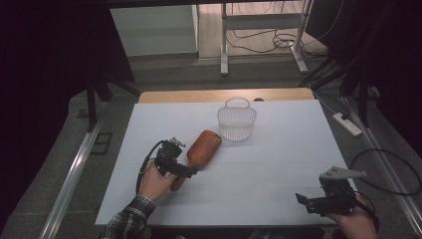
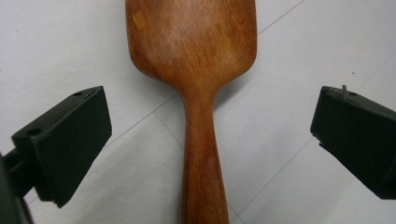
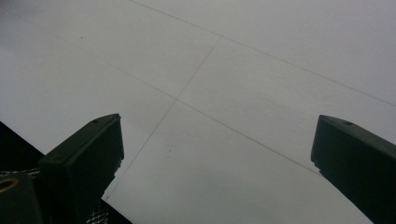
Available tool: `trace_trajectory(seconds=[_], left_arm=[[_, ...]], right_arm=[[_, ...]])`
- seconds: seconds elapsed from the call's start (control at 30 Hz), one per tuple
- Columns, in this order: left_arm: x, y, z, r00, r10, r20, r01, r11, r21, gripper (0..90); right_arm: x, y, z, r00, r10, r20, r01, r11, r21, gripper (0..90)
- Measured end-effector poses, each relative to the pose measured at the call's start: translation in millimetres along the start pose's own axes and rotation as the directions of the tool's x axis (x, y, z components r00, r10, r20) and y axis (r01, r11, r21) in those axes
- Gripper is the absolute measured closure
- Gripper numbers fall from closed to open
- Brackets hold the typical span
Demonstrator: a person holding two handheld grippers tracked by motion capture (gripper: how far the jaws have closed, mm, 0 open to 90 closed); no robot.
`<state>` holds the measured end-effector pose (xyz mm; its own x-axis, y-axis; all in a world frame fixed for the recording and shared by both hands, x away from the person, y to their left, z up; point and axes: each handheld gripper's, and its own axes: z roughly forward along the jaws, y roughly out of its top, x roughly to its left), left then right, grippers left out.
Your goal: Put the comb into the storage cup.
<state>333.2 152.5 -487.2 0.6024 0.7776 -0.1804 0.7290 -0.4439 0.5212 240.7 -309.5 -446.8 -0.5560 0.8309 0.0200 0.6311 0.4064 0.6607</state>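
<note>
left tool (image 2: 205,140) wide open straddling the wooden paddle (image 2: 196,70) handle, not touching, right tool (image 3: 210,172) open over bare white surface (image 3: 233,70)

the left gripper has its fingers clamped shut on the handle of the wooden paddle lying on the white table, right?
Not clamped: in the left gripper view the left gripper stands open, its fingers well clear on either side of the wooden paddle handle. The paddle does lie on the white table.
</note>
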Motion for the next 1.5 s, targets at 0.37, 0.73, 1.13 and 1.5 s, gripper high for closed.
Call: trace_trajectory(seconds=[0.37, 0.73, 1.13, 1.5], left_arm=[[-1.3, -0.3, 18.5, 1.0000, 0.006, -0.003, -0.006, 0.9976, 0.069, 0.0], [-3.5, 1.2, 27.0, 0.9997, 0.021, -0.009, -0.020, 0.9930, 0.117, 0.0], [-8.0, 3.3, 27.3, 0.9961, 0.070, -0.053, -0.062, 0.9882, 0.140, 19.1], [-6.3, 3.2, 27.0, 0.9964, 0.060, -0.061, -0.050, 0.9880, 0.146, 49.3]], right_arm=[[0.0, 0.0, 0.4, 1.0000, 0.000, -0.001, 0.000, 1.000, 0.003, 2.5], [0.2, 0.1, 0.6, 1.0000, -0.001, -0.002, 0.001, 1.000, 0.004, 2.5], [0.6, 0.0, 0.6, 1.0000, -0.004, -0.001, 0.004, 1.000, 0.006, 2.5], [1.0, 0.0, 0.7, 1.0000, -0.008, 0.000, 0.008, 1.000, 0.008, 2.5]])
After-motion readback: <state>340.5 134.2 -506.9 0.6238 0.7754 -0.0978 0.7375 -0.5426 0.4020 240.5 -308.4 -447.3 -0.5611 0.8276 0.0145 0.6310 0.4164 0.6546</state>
